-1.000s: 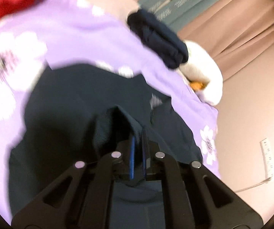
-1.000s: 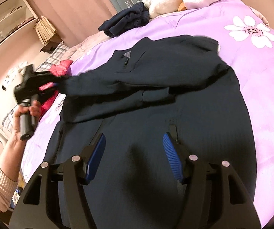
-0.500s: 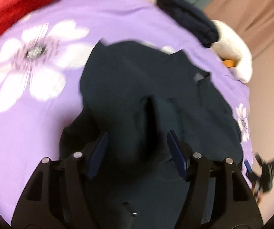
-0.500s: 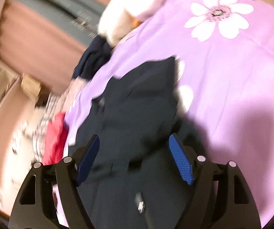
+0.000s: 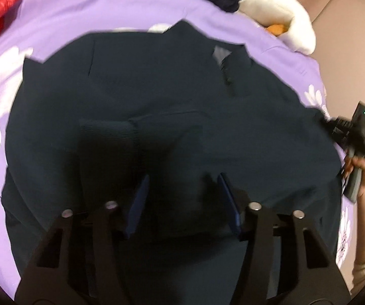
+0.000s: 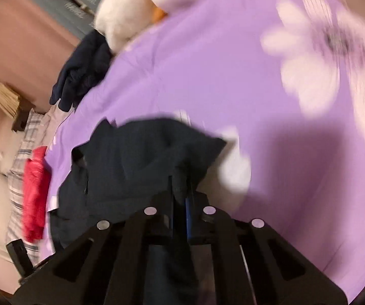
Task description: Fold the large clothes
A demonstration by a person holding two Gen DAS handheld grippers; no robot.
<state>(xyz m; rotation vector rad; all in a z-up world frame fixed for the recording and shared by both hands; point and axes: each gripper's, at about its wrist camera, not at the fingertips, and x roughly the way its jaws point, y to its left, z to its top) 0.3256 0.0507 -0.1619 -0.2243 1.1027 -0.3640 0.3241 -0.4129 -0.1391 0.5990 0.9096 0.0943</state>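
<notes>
Dark jacket lies spread on the purple bed; right tongs are clenched on its right edge, so that side's nearer to fold inward; left tongs hang released over the middle.

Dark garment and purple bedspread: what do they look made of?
Dark garment: looks like matte navy knit, possibly fleece or sweatshirt jersey; the sleeve cuff shows fine ribbing. Purple bedspread: smooth woven fabric, likely cotton or polyester, with printed white flowers; blur leaves the weave unclear.

Home bedroom: floral purple bedspread, plush toy, curtains.
</notes>
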